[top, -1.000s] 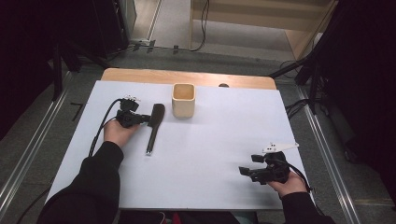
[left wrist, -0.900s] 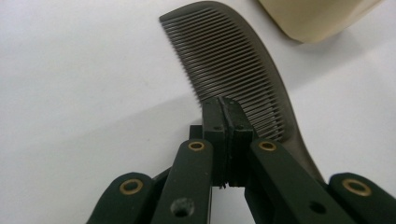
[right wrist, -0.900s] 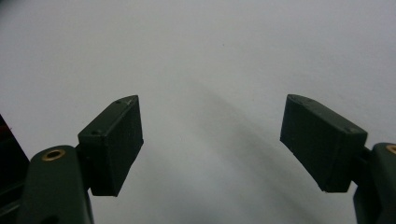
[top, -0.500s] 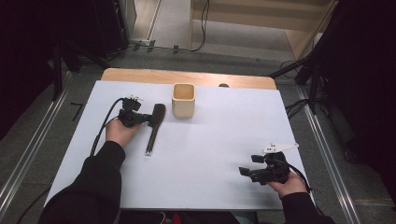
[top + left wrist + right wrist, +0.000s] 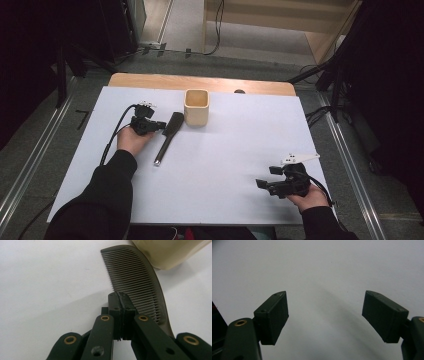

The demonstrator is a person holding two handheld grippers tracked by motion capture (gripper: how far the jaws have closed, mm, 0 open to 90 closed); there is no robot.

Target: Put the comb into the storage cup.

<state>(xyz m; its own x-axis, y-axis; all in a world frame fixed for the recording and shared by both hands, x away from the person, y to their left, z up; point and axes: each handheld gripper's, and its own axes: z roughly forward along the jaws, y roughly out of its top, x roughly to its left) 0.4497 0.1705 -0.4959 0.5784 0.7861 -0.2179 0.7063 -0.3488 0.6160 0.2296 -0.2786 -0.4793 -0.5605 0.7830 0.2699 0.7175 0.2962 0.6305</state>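
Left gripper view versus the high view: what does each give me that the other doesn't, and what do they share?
Left gripper view: the comb's fine teeth up close, and the left gripper with its jaws shut pad to pad at the toothed edge; whether they touch the comb I cannot tell. High view: the comb's whole length down to its handle tip, and the right gripper open over the near right part of the table, apart from everything. Shared: the comb lying flat on the white table, its head beside the beige cup.
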